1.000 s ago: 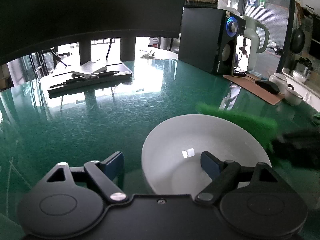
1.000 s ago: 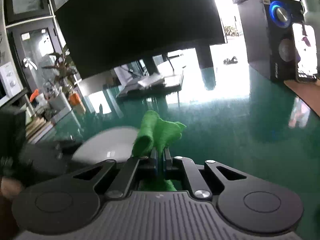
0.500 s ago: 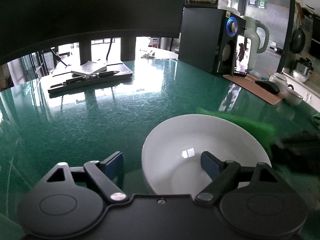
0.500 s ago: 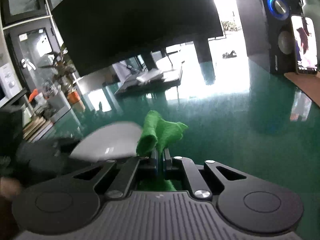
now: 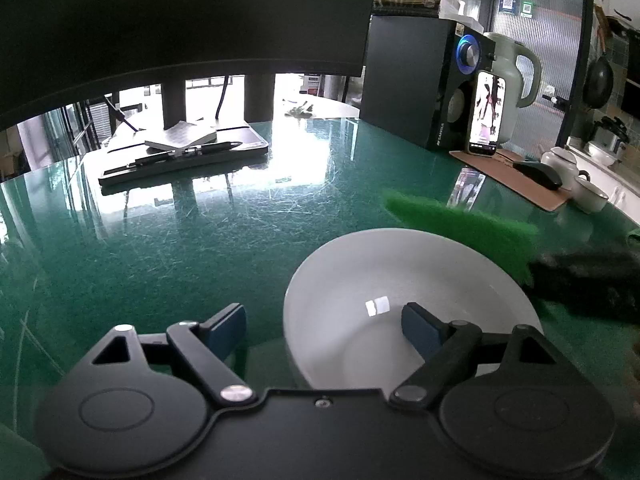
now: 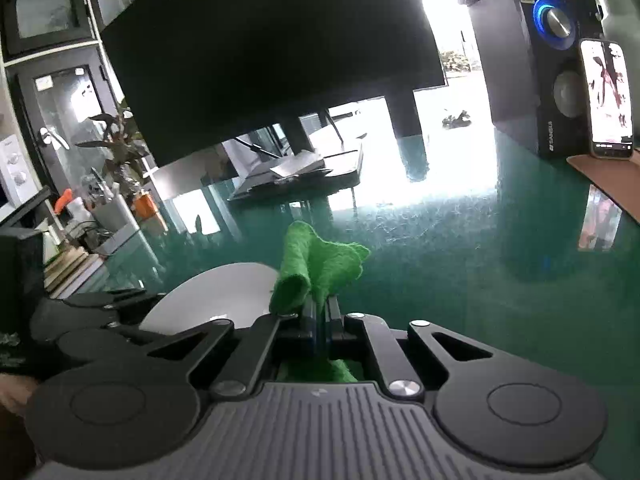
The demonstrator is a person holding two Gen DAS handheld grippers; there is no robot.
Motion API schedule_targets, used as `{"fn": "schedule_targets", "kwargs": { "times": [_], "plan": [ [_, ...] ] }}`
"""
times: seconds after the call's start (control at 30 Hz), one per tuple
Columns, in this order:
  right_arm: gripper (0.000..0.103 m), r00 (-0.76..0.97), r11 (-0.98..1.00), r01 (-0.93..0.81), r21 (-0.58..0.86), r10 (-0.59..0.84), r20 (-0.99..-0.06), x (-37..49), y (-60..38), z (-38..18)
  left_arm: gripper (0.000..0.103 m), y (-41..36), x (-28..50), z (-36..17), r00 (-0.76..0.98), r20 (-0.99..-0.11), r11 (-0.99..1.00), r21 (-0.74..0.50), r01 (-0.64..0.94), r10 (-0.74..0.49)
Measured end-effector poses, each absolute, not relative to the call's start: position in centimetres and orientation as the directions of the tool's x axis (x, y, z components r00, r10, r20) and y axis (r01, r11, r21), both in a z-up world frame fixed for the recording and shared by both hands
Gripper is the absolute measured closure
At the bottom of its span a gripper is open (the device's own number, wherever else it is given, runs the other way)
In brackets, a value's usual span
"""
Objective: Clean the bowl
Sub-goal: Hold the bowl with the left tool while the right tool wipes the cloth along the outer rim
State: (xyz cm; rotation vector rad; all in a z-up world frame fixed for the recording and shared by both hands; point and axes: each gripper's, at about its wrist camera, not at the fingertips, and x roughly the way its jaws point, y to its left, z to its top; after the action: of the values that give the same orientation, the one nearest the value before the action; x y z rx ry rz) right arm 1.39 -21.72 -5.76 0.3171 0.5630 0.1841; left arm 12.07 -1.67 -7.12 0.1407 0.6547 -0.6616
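A white bowl (image 5: 400, 292) sits on the green glass table (image 5: 200, 240). My left gripper (image 5: 324, 326) is open, its jaws straddling the bowl's near left rim, one finger inside and one outside. My right gripper (image 6: 322, 312) is shut on a green scouring cloth (image 6: 316, 264), held just beyond the bowl's right rim. The cloth (image 5: 460, 224) and the blurred right gripper (image 5: 584, 280) show at the right in the left wrist view. The bowl (image 6: 216, 296) lies to the left in the right wrist view.
A large dark monitor (image 5: 180, 12) overhangs the back of the table, with a black tray holding a notebook and pens (image 5: 184, 152) below it. A speaker (image 5: 424, 80), phone (image 5: 486, 114), kettle (image 5: 516, 76), mouse on a brown mat (image 5: 538, 174) and teapot (image 5: 562, 162) stand at the right.
The cloth in my right gripper dipped lower behind the bowl's far right rim, then rose again and shifted a little left. The left gripper and the bowl have not moved.
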Motion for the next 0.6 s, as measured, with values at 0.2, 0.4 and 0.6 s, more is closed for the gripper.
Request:
{"fn": "schedule_targets", "kwargs": {
  "times": [0.2,0.4,0.6],
  "plan": [
    [0.097,0.814,0.921,-0.121,0.369,0.305,-0.494,-1.5,-21.9,-5.7,0.018,-1.7,12.1,-7.1,0.598,-0.606,0.787,-0.080,0.611,-0.525],
    [0.097,0.832,0.941,-0.105,0.322,0.261,-0.490,1.4,-21.8,-5.3,0.018,-1.7,12.0,-7.1,0.599,-0.606,0.789,-0.079,0.610,-0.524],
    [0.097,0.849,0.949,-0.100,0.298,0.238,-0.472,2.5,-21.4,-5.2,0.017,-1.7,12.0,-7.1,0.595,-0.606,0.785,-0.080,0.615,-0.528]
  ]
}}
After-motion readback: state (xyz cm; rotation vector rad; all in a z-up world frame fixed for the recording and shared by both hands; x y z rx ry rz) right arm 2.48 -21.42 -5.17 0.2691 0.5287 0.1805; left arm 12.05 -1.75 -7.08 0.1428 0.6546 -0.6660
